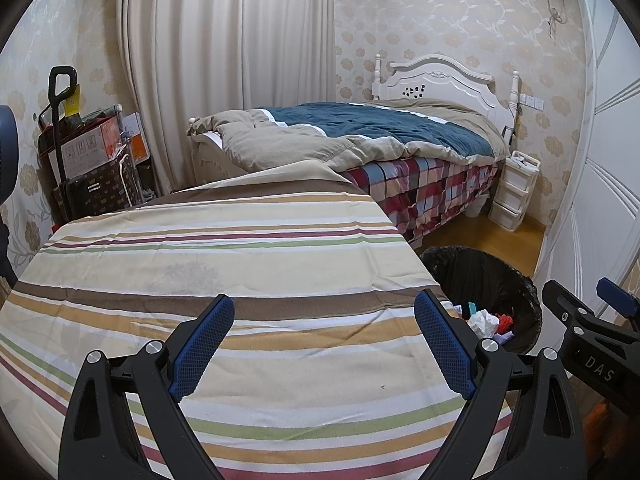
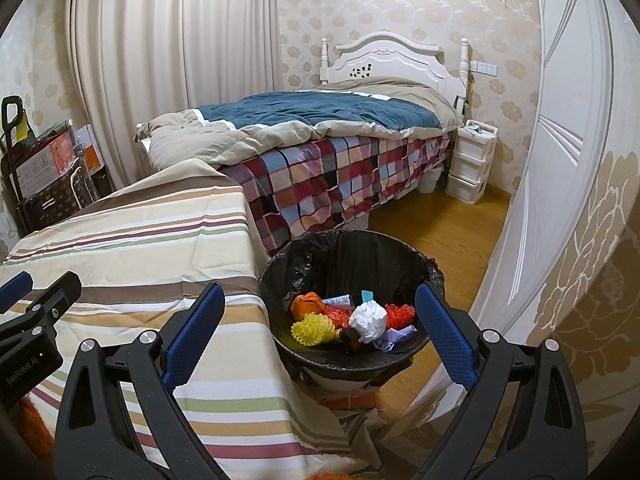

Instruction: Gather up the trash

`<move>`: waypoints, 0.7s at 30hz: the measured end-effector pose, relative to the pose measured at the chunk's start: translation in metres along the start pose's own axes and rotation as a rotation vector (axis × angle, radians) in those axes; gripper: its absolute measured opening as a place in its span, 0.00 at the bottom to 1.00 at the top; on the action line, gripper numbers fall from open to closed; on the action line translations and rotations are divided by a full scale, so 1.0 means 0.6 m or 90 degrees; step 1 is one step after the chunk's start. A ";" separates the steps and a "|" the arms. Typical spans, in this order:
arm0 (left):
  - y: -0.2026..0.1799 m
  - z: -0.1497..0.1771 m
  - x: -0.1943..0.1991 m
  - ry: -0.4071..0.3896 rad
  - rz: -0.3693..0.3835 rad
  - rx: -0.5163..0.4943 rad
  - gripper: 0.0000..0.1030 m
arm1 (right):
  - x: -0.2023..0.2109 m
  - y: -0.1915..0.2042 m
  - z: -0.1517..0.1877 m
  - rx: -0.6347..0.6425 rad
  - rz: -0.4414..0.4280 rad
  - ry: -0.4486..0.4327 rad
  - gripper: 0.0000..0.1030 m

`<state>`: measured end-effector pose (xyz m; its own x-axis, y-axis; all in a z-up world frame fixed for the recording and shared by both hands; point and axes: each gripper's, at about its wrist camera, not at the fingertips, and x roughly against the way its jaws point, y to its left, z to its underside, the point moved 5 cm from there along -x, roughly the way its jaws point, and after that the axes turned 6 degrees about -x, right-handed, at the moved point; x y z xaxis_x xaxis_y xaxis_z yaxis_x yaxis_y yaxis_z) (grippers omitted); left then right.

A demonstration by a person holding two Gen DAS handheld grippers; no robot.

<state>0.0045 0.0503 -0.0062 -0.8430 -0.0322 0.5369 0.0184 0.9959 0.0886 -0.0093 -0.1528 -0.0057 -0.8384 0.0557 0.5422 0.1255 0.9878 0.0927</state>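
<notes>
A black-lined trash bin (image 2: 280, 276) stands on the floor at the right edge of the striped table (image 2: 152, 248). Inside lie a crumpled white paper (image 2: 368, 320), a yellow pom-pom (image 2: 314, 330), orange and red scraps (image 2: 306, 306) and a purple paper (image 2: 396, 336). My right gripper (image 2: 320, 312) hangs open above the bin's near side, nothing between its blue pads. My left gripper (image 1: 324, 320) stands open over the striped tablecloth (image 1: 224, 256), empty. The bin (image 1: 532, 312) shows at the right in the left wrist view, and the right gripper's body (image 1: 592, 328) beside it.
A bed (image 2: 340, 128) with a blue and tan quilt and a checked sheet stands behind the table. A white drawer unit (image 2: 468, 168) is by the headboard. Boxes and a black-handled cart (image 1: 80, 160) fill the left corner. A white door (image 2: 560, 160) is on the right, with wood floor (image 2: 432, 232) between.
</notes>
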 end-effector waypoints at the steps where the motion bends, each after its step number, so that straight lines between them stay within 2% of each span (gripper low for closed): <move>1: -0.001 0.000 0.001 0.000 -0.001 -0.001 0.88 | 0.000 0.000 0.000 0.000 0.000 0.000 0.91; 21: -0.004 -0.001 0.003 -0.003 -0.008 -0.002 0.88 | 0.000 0.001 0.000 0.000 0.000 0.000 0.91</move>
<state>0.0032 0.0479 -0.0050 -0.8457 -0.0443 0.5318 0.0096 0.9951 0.0983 -0.0092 -0.1524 -0.0054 -0.8381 0.0563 0.5427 0.1258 0.9878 0.0917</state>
